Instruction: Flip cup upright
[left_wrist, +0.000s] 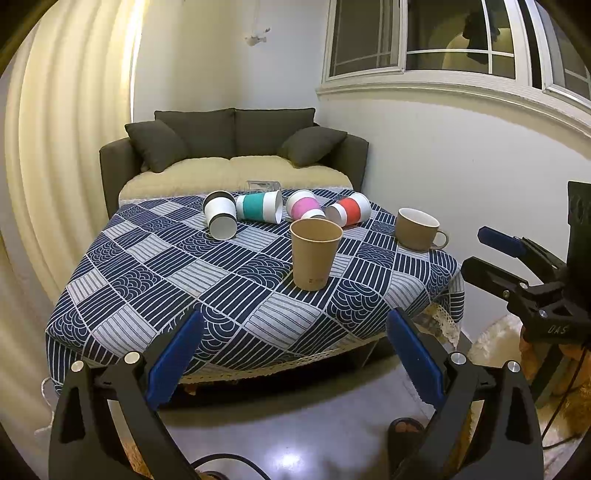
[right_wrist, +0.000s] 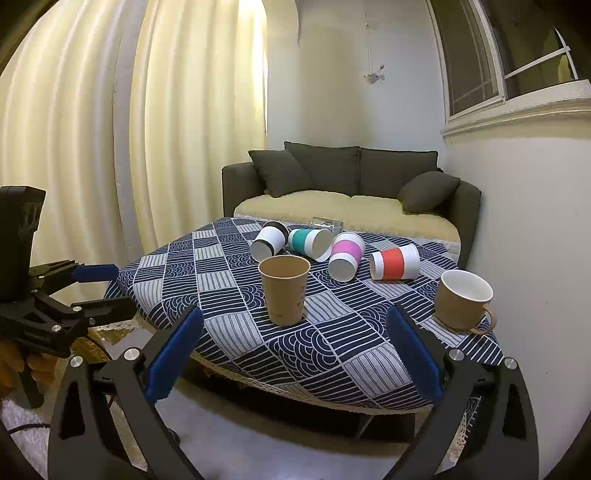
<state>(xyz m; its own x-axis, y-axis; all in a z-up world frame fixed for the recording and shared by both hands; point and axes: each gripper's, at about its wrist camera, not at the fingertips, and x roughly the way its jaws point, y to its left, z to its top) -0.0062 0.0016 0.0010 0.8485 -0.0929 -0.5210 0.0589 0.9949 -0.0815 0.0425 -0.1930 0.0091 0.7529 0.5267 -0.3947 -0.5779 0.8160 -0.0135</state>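
The left gripper (left_wrist: 295, 354) hangs off the near edge of the table (left_wrist: 155, 295), its blue-padded jaws spread wide with nothing between them. On the patterned cloth a brown paper cup (left_wrist: 315, 253) stands upright, and a brown mug (left_wrist: 418, 229) stands to its right. Behind them four cups lie on their sides: black-banded (left_wrist: 219, 216), teal (left_wrist: 258, 206), pink (left_wrist: 304, 206) and red (left_wrist: 349, 209). The right gripper (left_wrist: 484, 254) shows at the right edge, jaws apart.

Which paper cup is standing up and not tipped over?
The plain brown paper cup, nearest the grippers, stands upright with its mouth up. The black, teal, pink and red banded cups all lie on their sides.
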